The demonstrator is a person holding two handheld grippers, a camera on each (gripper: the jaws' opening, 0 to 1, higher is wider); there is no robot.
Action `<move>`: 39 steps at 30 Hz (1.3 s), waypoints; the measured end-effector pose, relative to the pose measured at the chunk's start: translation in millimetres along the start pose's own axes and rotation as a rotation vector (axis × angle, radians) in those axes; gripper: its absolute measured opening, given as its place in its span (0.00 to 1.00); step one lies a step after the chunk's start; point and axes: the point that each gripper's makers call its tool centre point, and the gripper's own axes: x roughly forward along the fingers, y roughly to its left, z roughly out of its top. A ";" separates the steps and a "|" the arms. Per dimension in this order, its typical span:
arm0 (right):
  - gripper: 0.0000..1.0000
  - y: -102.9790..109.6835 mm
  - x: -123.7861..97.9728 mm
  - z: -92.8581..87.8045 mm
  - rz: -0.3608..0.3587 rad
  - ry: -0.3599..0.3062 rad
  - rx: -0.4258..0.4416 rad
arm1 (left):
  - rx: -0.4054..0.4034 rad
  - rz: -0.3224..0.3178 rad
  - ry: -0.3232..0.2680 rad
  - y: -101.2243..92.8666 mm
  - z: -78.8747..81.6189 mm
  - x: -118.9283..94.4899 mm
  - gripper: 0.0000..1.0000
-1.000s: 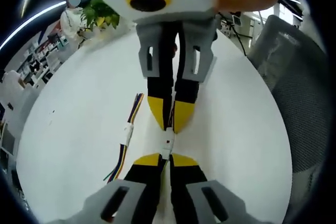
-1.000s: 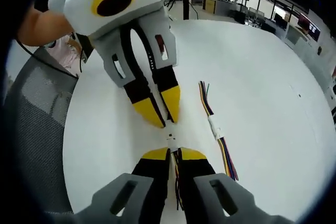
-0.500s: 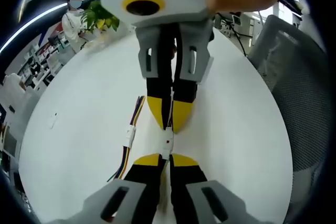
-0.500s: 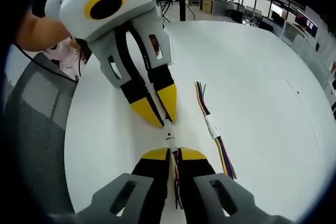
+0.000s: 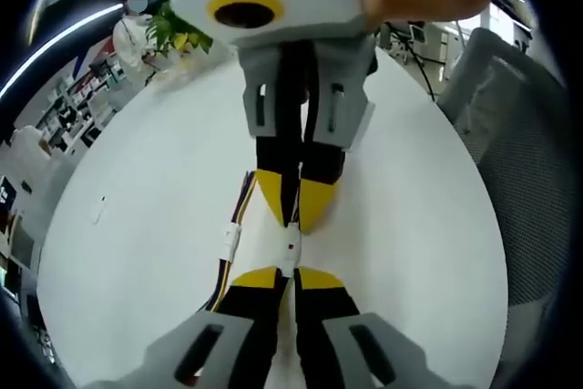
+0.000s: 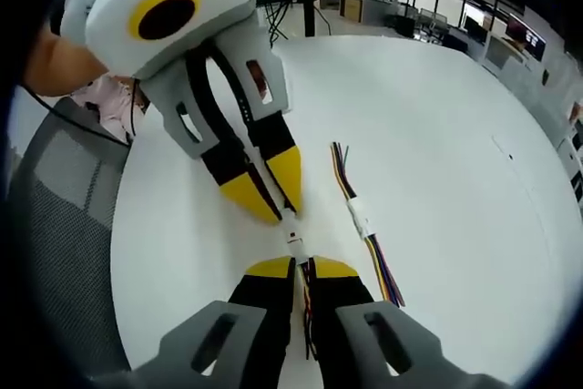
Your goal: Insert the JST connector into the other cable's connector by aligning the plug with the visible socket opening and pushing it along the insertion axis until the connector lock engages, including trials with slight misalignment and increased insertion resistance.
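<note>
Both sets of tongs meet tip to tip over the white desk (image 5: 137,179), and the white connector pair (image 5: 289,250) sits right between them. In the left gripper view the left tongs (image 5: 279,272) are pinched narrow on the near connector half, its wires running back between the jaws; opposite, the right tongs (image 5: 293,216) come down from above, clamped just as tight on the other half. The right gripper view gives the mirror of it: right tongs (image 6: 301,266) at the bottom, left tongs (image 6: 273,209) angling in from the upper left, the white housings (image 6: 291,232) touching or near enough; whether the lock has caught, I cannot tell. A spare joined cable (image 6: 362,220) with coloured wires lies just beside the action, a mesh chair (image 6: 55,225) off the desk edge. The danger now, to my eye: the two tongs are not quite in line, so a push off the insertion axis could jam the plug, bend pins or make a housing slip in the grip.
</note>
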 end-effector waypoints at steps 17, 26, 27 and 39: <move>0.03 -1.1 3.2 -3.6 0.010 -0.002 -0.027 | 0.022 -0.009 -0.014 -1.9 0.2 6.7 0.00; 0.03 1.9 4.1 -4.8 0.018 0.020 -0.040 | 0.037 -0.015 -0.069 -1.1 10.6 10.2 0.00; 0.03 10.4 5.4 -2.3 0.059 0.012 -0.023 | -0.009 -0.025 -0.103 -2.1 18.3 9.5 0.00; 0.03 0.3 3.0 -3.4 0.022 0.013 -0.032 | -0.050 0.021 -0.049 7.4 -9.3 -5.5 0.07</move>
